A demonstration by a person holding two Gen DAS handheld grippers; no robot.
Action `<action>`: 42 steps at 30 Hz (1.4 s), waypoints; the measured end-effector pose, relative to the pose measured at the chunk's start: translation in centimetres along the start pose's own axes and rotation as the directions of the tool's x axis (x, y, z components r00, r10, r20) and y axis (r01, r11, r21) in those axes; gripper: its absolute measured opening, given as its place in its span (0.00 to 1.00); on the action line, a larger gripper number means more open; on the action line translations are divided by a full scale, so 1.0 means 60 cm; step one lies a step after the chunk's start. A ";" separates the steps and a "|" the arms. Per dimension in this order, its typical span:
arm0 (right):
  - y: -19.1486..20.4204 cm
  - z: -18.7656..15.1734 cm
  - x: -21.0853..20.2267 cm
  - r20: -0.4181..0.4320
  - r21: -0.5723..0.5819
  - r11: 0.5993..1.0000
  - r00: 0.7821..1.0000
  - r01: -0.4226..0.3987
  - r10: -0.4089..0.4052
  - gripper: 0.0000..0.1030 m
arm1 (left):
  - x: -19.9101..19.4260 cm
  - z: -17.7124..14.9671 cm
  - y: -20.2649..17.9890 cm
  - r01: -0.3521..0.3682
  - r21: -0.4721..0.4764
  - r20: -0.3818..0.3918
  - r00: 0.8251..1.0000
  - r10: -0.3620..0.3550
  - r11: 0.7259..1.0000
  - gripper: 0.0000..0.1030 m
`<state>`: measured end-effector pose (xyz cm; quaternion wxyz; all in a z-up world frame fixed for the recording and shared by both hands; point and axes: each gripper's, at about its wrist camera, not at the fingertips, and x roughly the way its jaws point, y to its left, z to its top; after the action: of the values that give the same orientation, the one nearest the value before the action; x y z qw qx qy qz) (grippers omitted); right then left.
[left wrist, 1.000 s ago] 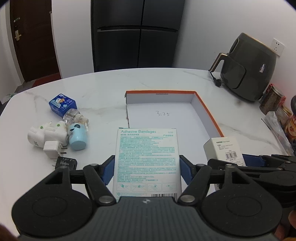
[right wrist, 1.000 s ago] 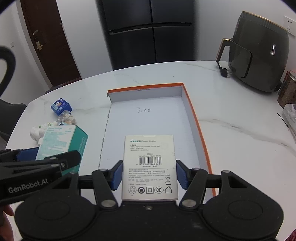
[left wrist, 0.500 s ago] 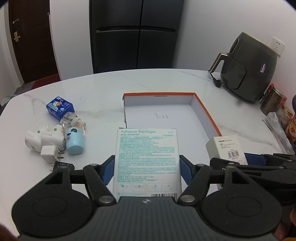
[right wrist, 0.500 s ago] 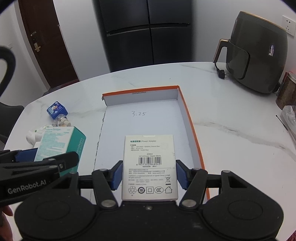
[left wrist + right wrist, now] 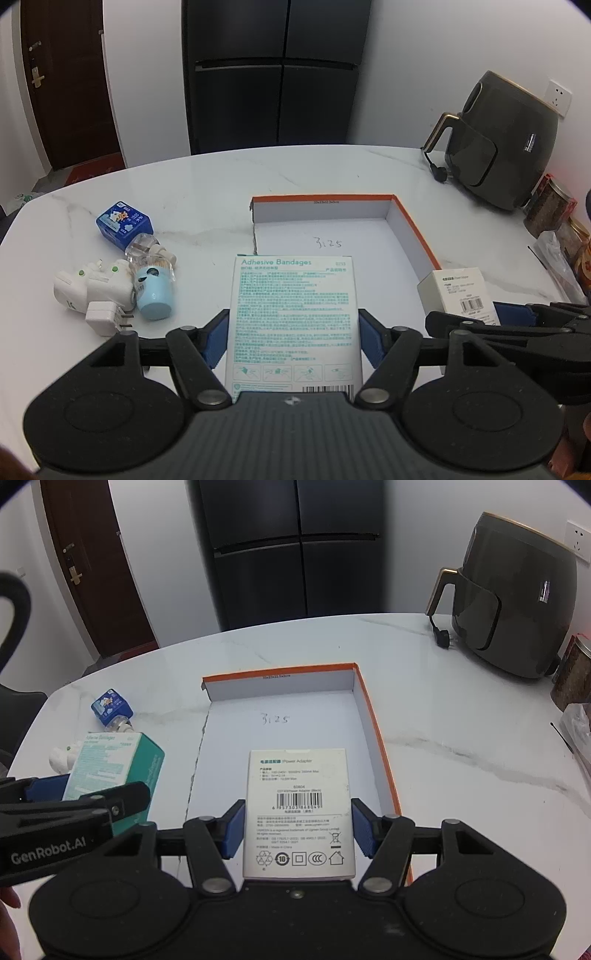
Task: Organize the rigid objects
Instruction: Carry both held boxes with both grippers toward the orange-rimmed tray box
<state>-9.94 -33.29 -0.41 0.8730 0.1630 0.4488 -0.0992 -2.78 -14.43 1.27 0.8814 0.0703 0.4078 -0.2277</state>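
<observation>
The white marble bench [image 5: 207, 192] carries everything. At its far right stands a dark air fryer [image 5: 506, 147], and behind the bench is a black fridge [image 5: 273, 74].

In the middle of the bench lies an open shallow box w/ orange rim [image 5: 373, 723]; its white floor has a handwritten "3.25" on it.

The left claw [image 5: 293, 339] is closed on the Adhesive Bandages box [image 5: 293, 314]. The box sits between the two blue pads, one pad pressed on each long side, the printed face looks up to the camera and the barcode end is nearest the claw body. Its far end reaches out past the fingertips, over the near left part of the orange-rim box. In the right wrist view this same box shows a teal side.

The right claw [image 5: 298, 829] is gripping the white Power Adapter box [image 5: 299, 812], same way: blue pads on both long sides, label face up, far end sticking out beyond the tips. It hangs over the white floor of the orange-rim box, nearer to the right wall. Both claws are side by side, apart from each other.

Left on the bench is a small group, close together: white plug adapters [image 5: 92, 291], a light blue round bottle [image 5: 155, 295] lying on its side, a clear small bottle [image 5: 146, 247], and a blue packet [image 5: 123, 223] furthest back. They are well apart from both claws.
</observation>
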 end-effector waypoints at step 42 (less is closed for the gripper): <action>0.009 0.095 0.052 0.031 -0.051 0.999 1.000 0.001 0.000 0.69 | 0.041 0.068 0.012 -0.015 -0.024 0.033 0.999 0.016 1.000 0.70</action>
<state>-3.67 -35.01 0.27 0.8837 0.1392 0.4376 -0.0905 1.73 -15.90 2.05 0.8906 0.0594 0.3951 -0.2171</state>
